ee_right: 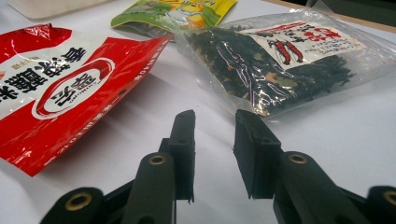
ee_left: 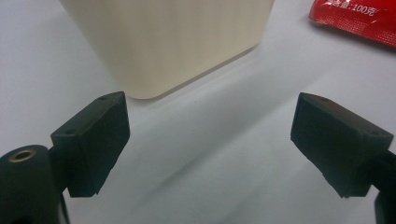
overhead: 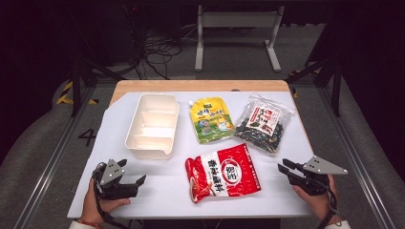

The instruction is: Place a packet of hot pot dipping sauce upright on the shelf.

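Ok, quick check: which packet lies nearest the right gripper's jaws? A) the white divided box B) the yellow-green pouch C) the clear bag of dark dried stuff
C: in the right gripper view the clear bag lies just beyond the right gripper, ahead of the yellow-green pouch.

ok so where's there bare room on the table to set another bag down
Free: the front strip between the left claw and the red bag, and the patch between the red bag and the right claw. The mat left of the white divided box is also bare. Crowded: the back right, where the yellow pouch and the clear seaweed bag lie close together.
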